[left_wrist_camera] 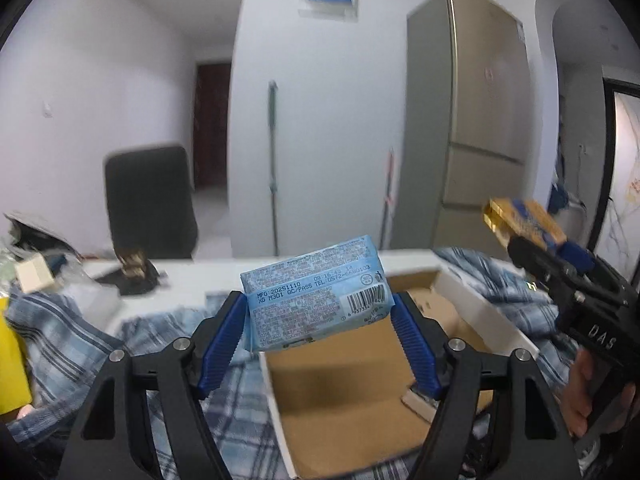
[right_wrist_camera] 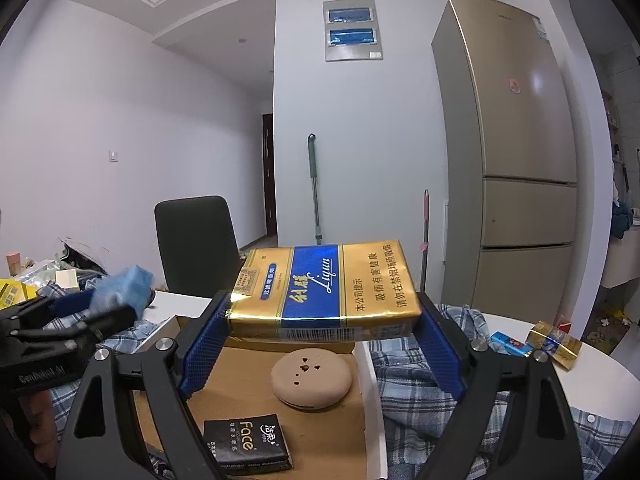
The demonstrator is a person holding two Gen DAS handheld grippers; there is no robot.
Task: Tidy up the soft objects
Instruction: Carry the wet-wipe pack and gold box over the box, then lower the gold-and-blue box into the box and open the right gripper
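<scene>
While clamped between blue ribbed pads, left gripper (left_wrist_camera: 318, 312) gripping a soft pale-blue tissue pack (left_wrist_camera: 316, 290), tilted, above the near edge of the cardboard box (left_wrist_camera: 360, 412). Right gripper (right_wrist_camera: 322, 320) squeezing a glossy gold-and-blue carton (right_wrist_camera: 324, 290) flat between its pads, above the box's far end. Inside the box: a round tan puck-shaped thing (right_wrist_camera: 311, 376) with small holes near the middle, a black "Face" tissue pack (right_wrist_camera: 246, 442) at the near end. Under the box, a rumpled blue plaid cloth (right_wrist_camera: 416, 384) on a white table (right_wrist_camera: 592, 372). Right of the box, two small packets (right_wrist_camera: 554, 344), print too small to read. Left gripper blurred in the right view.
</scene>
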